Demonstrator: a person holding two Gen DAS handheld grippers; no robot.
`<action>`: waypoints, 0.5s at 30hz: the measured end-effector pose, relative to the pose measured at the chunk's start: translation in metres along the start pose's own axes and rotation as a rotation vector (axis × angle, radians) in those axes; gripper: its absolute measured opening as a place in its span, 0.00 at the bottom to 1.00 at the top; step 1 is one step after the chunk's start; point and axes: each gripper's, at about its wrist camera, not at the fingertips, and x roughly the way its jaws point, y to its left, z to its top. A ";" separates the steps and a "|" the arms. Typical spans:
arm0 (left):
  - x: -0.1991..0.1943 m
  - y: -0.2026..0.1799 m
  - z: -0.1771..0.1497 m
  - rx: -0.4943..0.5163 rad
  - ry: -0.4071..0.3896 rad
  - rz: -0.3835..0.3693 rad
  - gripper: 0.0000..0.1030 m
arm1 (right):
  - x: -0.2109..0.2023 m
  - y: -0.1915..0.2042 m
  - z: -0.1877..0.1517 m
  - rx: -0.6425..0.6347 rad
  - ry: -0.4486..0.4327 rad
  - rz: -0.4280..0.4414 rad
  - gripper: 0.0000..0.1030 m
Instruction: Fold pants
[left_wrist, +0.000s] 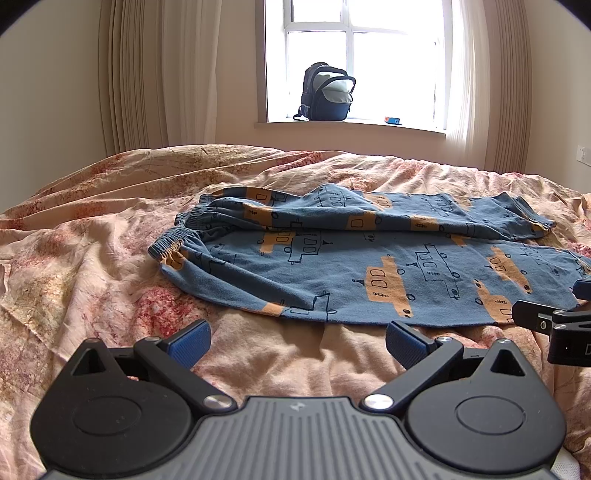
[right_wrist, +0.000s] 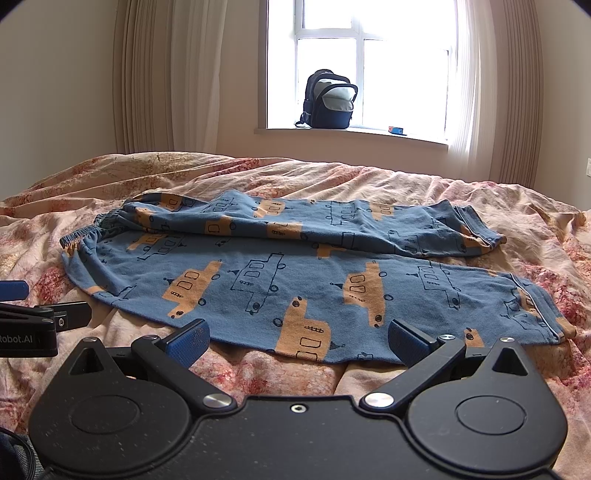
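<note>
Blue pants lie spread on a bed, legs side by side. Left gripper and right gripper hover just short of them, jaws spread, holding nothing.

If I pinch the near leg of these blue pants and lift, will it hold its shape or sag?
Likely sag: the pants lie limp, following the rumpled bedspread. The far leg already bunches in soft folds, so it probably drapes from any pinch point. The thin knit looks light and may drag the rest along. Both grippers, left and right, are open.
</note>
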 end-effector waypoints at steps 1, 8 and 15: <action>0.000 0.000 0.000 0.000 0.000 0.000 1.00 | 0.000 0.000 0.000 0.000 0.000 0.000 1.00; 0.000 0.001 0.000 -0.001 0.001 -0.001 1.00 | 0.000 0.000 0.001 0.000 0.001 0.000 1.00; 0.000 0.000 -0.001 0.000 0.001 -0.001 1.00 | -0.001 0.001 0.007 0.001 0.005 0.001 1.00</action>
